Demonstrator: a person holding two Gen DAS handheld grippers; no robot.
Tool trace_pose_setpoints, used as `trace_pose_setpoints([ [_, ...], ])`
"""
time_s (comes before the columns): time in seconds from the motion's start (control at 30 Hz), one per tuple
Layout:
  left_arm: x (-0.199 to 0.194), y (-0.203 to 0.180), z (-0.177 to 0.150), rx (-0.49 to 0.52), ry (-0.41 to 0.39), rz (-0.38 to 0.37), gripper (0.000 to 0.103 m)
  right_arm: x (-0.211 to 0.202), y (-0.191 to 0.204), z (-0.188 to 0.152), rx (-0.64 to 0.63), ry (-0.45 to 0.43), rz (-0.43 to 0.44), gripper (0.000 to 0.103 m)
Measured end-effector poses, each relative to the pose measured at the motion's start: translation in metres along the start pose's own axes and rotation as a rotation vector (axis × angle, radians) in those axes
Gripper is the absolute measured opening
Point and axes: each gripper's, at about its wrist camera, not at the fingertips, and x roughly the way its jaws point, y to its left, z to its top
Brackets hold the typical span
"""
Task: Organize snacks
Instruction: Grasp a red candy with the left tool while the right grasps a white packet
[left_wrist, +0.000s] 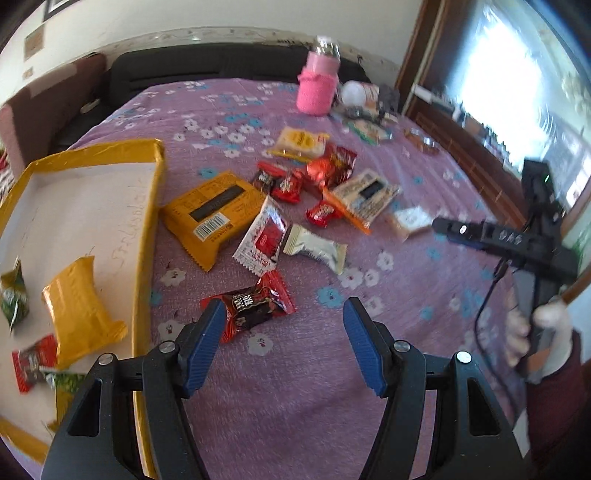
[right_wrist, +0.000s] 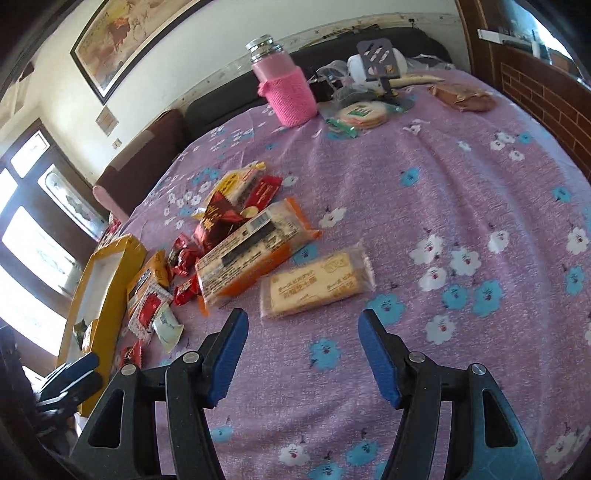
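Snacks lie scattered on a purple flowered cloth (left_wrist: 303, 398). My left gripper (left_wrist: 284, 306) is open above the cloth, and a red and black candy (left_wrist: 251, 306) lies by its left finger, not pinched. A yellow box (left_wrist: 149, 221) at the left holds a yellow packet (left_wrist: 81, 317), a green packet (left_wrist: 13, 295) and a red one (left_wrist: 29, 365). My right gripper (right_wrist: 303, 321) is open and empty. A clear-wrapped biscuit pack (right_wrist: 314, 284) lies just past its tips, with an orange-edged cracker pack (right_wrist: 255, 254) behind.
A pink knitted bottle (right_wrist: 291, 96) stands at the far edge beside a round biscuit pack (right_wrist: 362, 114) and small clutter. A dark sofa (left_wrist: 207, 62) runs behind the table. A gloved hand (left_wrist: 550, 332) carries the other gripper at the right of the left wrist view.
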Motion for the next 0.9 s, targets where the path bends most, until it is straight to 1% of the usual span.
trace_pose_setpoints([
  [0.1, 0.018, 0.003, 0.0, 0.038, 0.061, 0.01, 0.064, 0.007, 0.01, -0.004, -0.025, 0.026, 0.031, 0.065],
  [0.17, 0.022, 0.0, 0.001, 0.073, 0.073, 0.033, 0.053, 0.012, 0.021, -0.007, -0.043, 0.046, 0.055, 0.065],
  [0.2, 0.024, -0.001, 0.0, 0.079, 0.089, 0.012, 0.039, 0.016, 0.027, -0.008, -0.053, 0.056, 0.063, 0.065],
  [0.23, 0.025, -0.002, -0.001, 0.083, 0.099, -0.011, 0.03, 0.02, 0.034, -0.009, -0.066, 0.067, 0.073, 0.065],
  [0.27, 0.025, -0.004, -0.003, 0.092, 0.107, -0.022, 0.029, 0.023, 0.043, -0.009, -0.086, 0.078, 0.083, 0.064],
  [0.4, 0.026, -0.015, -0.01, 0.136, 0.112, -0.013, 0.029, 0.036, 0.079, -0.012, -0.169, 0.113, 0.109, 0.064],
  [0.47, 0.019, -0.015, -0.01, 0.137, 0.089, -0.018, 0.029, 0.042, 0.099, -0.013, -0.225, 0.119, 0.113, 0.064],
  [0.53, 0.012, -0.012, -0.007, 0.13, 0.059, -0.005, 0.029, 0.05, 0.118, -0.013, -0.288, 0.114, 0.108, 0.064],
  [0.63, 0.011, -0.005, -0.002, 0.116, 0.047, 0.011, 0.029, 0.063, 0.138, -0.013, -0.365, 0.112, 0.088, 0.064],
  [0.73, 0.013, 0.0, -0.002, 0.102, 0.053, 0.011, 0.029, 0.079, 0.153, -0.014, -0.436, 0.125, 0.048, 0.057],
  [0.77, 0.015, 0.001, -0.002, 0.098, 0.057, 0.01, 0.029, 0.084, 0.156, -0.015, -0.445, 0.132, 0.043, 0.049],
  [0.8, 0.017, 0.0, -0.002, 0.095, 0.06, 0.011, 0.029, 0.087, 0.157, -0.015, -0.446, 0.143, 0.049, 0.037],
  [0.83, 0.02, -0.001, -0.001, 0.094, 0.063, 0.011, 0.03, 0.09, 0.157, -0.016, -0.441, 0.152, 0.053, 0.033],
  [0.87, 0.022, -0.001, 0.0, 0.094, 0.064, 0.012, 0.03, 0.09, 0.157, -0.016, -0.442, 0.136, 0.041, 0.026],
  [0.9, 0.024, -0.002, 0.002, 0.093, 0.065, 0.013, 0.032, 0.09, 0.155, -0.016, -0.436, 0.14, 0.042, 0.023],
])
